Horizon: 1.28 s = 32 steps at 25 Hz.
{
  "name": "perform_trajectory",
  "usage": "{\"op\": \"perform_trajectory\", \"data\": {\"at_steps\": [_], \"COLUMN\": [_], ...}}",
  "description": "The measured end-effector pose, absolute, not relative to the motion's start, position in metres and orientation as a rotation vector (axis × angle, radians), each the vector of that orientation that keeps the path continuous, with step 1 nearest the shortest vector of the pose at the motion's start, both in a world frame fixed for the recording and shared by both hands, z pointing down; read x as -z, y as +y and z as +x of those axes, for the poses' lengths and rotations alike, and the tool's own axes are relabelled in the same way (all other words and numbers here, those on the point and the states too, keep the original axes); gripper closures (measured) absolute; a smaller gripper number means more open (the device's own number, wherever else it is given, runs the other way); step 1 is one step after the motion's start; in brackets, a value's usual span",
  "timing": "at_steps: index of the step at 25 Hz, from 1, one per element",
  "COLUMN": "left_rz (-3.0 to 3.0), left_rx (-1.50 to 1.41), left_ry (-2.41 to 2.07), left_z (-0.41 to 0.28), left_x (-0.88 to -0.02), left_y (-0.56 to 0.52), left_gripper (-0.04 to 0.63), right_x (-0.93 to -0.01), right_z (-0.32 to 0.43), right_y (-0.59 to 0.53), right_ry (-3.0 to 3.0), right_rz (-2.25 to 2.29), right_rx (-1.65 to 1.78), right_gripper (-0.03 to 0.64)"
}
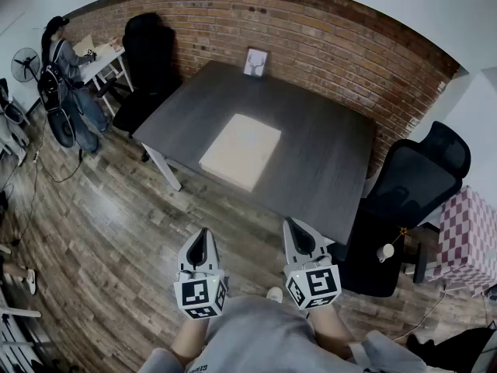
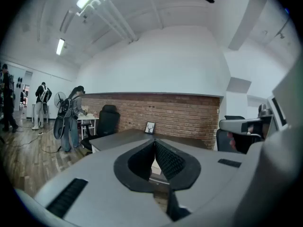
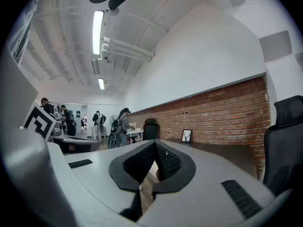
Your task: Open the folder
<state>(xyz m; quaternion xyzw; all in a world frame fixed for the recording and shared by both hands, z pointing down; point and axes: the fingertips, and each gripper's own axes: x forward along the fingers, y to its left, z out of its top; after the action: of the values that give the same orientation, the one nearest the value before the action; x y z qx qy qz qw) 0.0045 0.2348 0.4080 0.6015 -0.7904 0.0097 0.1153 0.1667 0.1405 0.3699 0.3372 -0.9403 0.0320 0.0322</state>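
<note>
nearest: left gripper point(image 1: 203, 235) and right gripper point(image 1: 293, 228), both jaw sets fully together with nothing between them, held over the floor short of the table point(image 1: 326, 158). neither touches anything.

further out: the folder point(image 1: 241, 150) lies flat and closed on the table, toward its near edge, well apart from both grippers.

hazards, as judged:
- jaws arriving closed cannot take the thin cover; they would push the folder along the smooth top.
- lifting the cover with no second gripper pinning the body may drag or flip the whole folder.
- the opening edge cannot be told from here; a wrong choice grips the spine.

far: picture frame point(image 1: 255, 61) stands clear.
</note>
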Motion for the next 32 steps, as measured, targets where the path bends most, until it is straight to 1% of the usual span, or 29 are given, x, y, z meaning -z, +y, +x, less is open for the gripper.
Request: {"op": "perform_trajectory", "data": {"at_steps": [15, 32], "left_rz": [1.747, 1.682], "left_rx": [-0.049, -0.075], "left_ry": [-2.334, -2.366], "left_z": [0.030, 0.092], "left_x": [-0.406, -0.412], "left_y": [0.233, 0.214], "left_gripper": [0.592, 0.592], "right_x": [-0.375, -0.386], "right_z": [0.194, 0.255], "right_y": [0.134, 0.108], "right_ry": [-2.902, -2.912], "right_rz": [1.041, 0.984], "right_rx": [-0.117, -0.140], "right_gripper": [0.618, 0.618]}}
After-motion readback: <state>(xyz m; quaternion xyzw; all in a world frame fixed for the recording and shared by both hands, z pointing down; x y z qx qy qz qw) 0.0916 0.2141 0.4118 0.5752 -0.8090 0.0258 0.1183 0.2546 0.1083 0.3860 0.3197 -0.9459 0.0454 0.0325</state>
